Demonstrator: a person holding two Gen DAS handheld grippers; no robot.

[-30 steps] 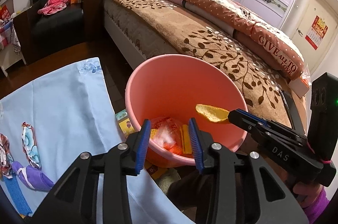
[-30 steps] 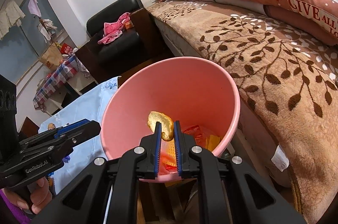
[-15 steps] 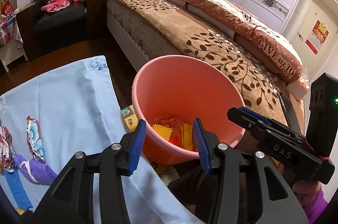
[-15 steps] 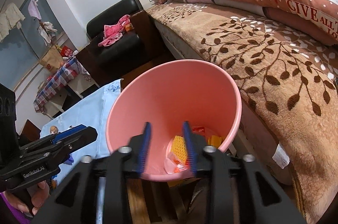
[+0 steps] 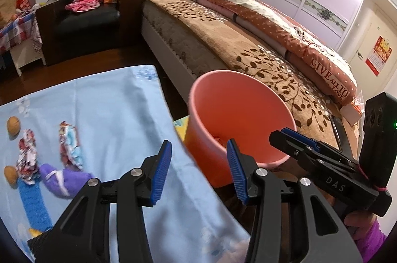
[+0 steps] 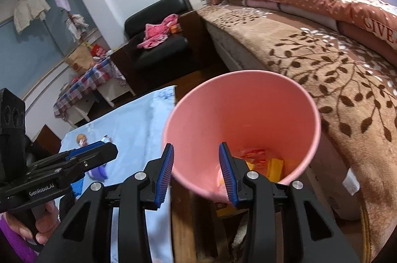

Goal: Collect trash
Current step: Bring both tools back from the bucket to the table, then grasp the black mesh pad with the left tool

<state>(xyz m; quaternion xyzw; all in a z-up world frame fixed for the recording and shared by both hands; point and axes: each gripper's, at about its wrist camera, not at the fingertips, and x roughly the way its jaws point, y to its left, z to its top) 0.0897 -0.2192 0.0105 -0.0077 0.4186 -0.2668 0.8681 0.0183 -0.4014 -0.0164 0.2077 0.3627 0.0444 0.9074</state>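
The peel's gone from the right gripper (image 6: 196, 170), dropped into the bin (image 6: 307, 114) by the bed. Both grippers are spread and empty now; left gripper (image 5: 198, 170) probably swings toward the wrappers (image 5: 27, 159) on the cloth (image 5: 111, 114) next.

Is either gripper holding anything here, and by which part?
Nothing is held. Left gripper and right gripper are both open and empty beside the pink bin.

Bucket (image 6: 242, 119) between cloth (image 6: 139, 119) and bed (image 6: 335, 69)
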